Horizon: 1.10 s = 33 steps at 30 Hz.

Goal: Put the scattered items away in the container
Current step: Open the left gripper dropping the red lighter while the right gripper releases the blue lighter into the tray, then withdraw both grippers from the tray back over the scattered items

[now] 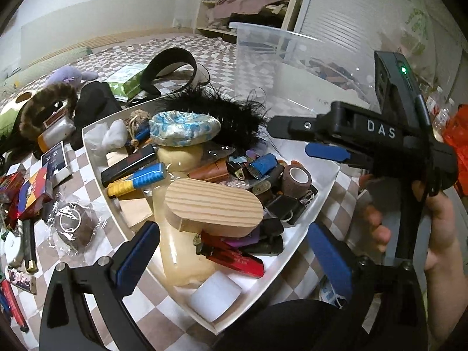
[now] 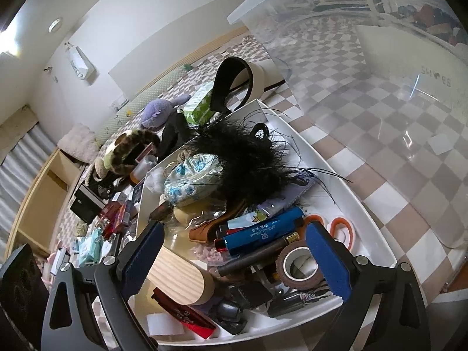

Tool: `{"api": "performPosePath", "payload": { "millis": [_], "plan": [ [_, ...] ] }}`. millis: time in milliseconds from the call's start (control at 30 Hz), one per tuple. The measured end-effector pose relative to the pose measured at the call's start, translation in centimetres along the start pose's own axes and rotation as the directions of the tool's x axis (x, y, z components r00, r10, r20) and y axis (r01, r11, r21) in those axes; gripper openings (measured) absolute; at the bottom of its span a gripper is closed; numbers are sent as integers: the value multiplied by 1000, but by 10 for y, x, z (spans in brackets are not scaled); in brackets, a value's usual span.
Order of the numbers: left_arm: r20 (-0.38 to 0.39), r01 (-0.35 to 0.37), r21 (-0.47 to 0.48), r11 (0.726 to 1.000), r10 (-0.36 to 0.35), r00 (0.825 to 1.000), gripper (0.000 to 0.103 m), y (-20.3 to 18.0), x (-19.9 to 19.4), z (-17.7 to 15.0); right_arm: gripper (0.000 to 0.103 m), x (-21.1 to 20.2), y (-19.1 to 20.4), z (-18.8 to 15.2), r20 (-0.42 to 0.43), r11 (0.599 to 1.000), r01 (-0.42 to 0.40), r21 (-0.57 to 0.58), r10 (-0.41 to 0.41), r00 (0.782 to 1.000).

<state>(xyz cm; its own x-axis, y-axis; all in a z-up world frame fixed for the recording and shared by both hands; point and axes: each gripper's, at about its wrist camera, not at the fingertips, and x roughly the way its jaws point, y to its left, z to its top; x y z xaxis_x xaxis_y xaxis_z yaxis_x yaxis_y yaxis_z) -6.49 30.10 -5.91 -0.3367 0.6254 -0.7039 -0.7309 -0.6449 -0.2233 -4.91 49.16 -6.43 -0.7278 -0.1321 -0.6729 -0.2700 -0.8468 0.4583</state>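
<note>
A white tray (image 1: 96, 158) (image 2: 336, 158) sits on a checked cloth, piled with small items. Among them are a wooden oval block (image 1: 213, 204) (image 2: 178, 278), a black feather piece (image 1: 216, 111) (image 2: 248, 158), a blue-and-white pouch (image 1: 184, 128) (image 2: 193, 178), a brown tape roll (image 1: 297, 178) (image 2: 301, 266) and a blue lighter (image 2: 263, 231). My left gripper (image 1: 234, 263) hangs open over the tray's near end and holds nothing. My right gripper (image 2: 234, 260) (image 1: 289, 140) hovers open over the tray's right side, above the tape roll, in a person's hand (image 1: 438, 234).
A large clear plastic bin (image 1: 263, 58) (image 2: 351, 44) stands just behind the tray. Loose items lie left of the tray: a wrapped brown item (image 1: 76, 225), card boxes (image 1: 32, 193), a leopard headband (image 1: 49, 102), a black visor (image 1: 175, 67), a purple plush (image 1: 70, 76) and a green pack (image 1: 131, 84).
</note>
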Motion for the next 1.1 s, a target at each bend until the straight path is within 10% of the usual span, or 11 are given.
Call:
{"api": "performPosePath", "payload": {
  "millis": [1100],
  "plan": [
    [81, -245, -260, 934, 274, 958, 103, 125, -109, -52, 98, 13, 122, -26, -30, 981, -42, -192, 37, 999]
  ]
}}
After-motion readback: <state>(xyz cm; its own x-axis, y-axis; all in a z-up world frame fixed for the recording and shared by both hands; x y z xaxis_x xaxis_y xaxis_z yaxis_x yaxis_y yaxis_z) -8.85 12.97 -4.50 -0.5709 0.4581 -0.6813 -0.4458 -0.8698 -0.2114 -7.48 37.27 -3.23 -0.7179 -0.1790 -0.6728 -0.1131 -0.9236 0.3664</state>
